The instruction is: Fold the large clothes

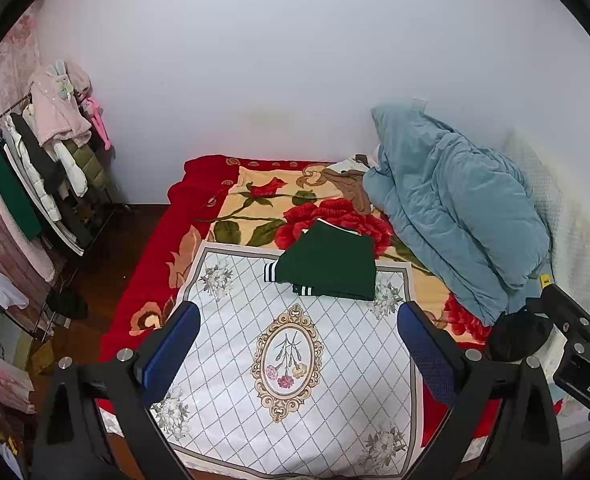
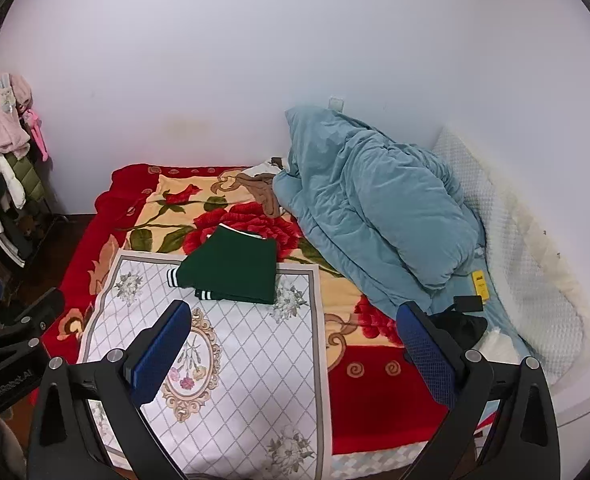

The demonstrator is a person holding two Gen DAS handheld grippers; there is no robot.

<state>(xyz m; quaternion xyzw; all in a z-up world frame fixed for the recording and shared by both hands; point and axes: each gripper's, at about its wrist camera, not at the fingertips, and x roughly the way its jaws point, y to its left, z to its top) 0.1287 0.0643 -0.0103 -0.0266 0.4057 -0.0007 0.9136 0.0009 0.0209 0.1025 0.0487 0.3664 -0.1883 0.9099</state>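
Folded green garment (image 1: pixel 331 262) on white mat (image 1: pixel 295 364) — hand-held grippers empty.

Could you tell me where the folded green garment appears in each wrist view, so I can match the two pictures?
Left wrist: the green garment lies right of centre, on the far edge of the white mat.
Right wrist: the green garment lies left of centre, on the same far edge of the mat.
Shared landmark: the blue duvet, heaped to the garment's right.
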